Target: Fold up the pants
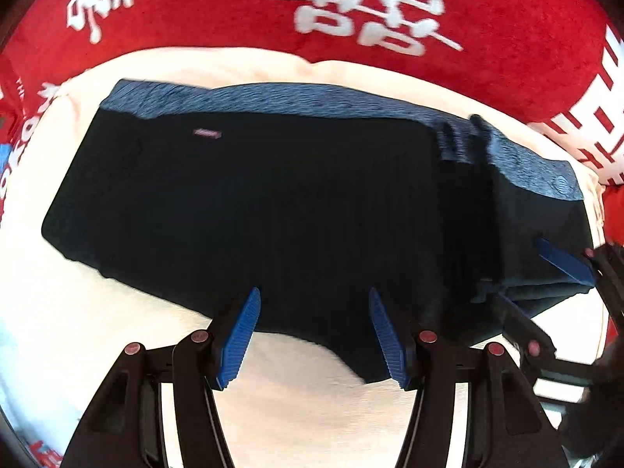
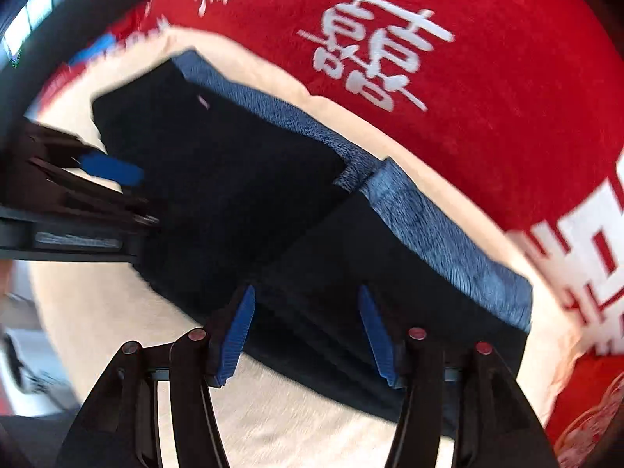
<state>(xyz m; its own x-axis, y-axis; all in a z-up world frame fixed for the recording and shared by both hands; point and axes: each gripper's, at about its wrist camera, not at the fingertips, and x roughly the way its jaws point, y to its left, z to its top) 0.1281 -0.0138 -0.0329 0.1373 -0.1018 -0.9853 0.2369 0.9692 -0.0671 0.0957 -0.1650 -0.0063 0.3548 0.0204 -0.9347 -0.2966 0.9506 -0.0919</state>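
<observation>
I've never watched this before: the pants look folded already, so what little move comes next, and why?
Probably lift both grippers clear. The pants lie in a flat stack on the cream cloth, and the left gripper and right gripper stand open with nothing pinched.

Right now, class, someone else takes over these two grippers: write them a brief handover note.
Left gripper: open, nothing between its pads, above the near edge of the pants.
Right gripper: open, holding nothing, over the pants' right end.
Pants: dark with a blue band, lying on the cream cloth on the red blanket.
Done: folded over at least once, layers stacked.
Left: probably another fold and tidying the edges.
</observation>
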